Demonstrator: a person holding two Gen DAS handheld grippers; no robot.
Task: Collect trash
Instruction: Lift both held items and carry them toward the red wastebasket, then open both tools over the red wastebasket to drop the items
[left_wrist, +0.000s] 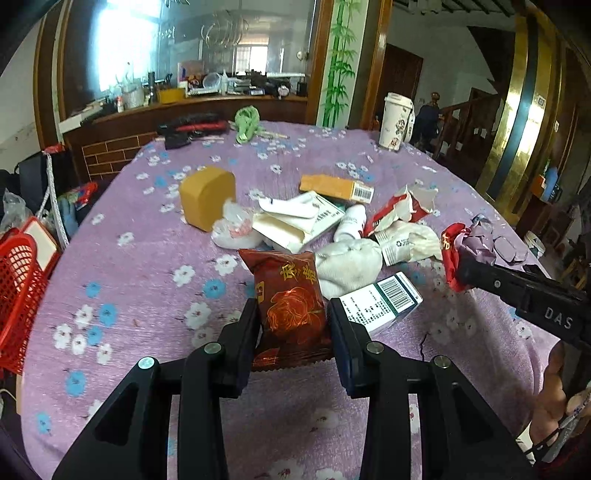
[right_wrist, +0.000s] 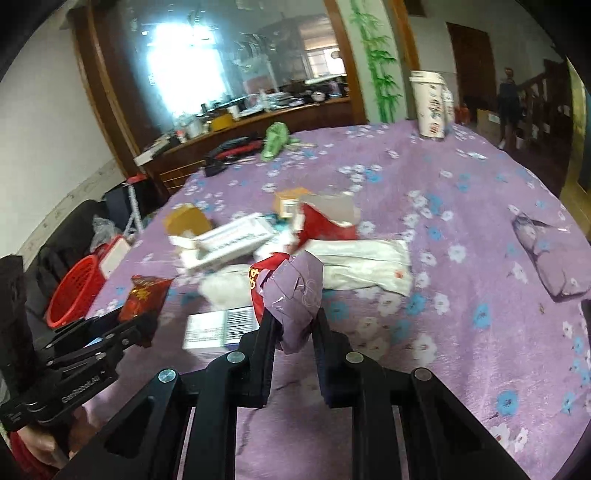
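Your left gripper (left_wrist: 293, 325) jaws clench the red packet (left_wrist: 290, 295), the right gripper (right_wrist: 293, 328) jaws the crumpled wrapper (right_wrist: 295, 291), and the red basket (left_wrist: 16, 291) lies far left of both, nearer your left hand.

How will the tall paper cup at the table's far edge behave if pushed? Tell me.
The paper cup stands upright and tall on a narrow base, so it will probably tip rather than slide. The soft tablecloth likely drags at its base. Whether it is full cannot be seen.

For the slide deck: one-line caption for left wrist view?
Left hand-held gripper shut on red snack packet above littered purple tablecloth.
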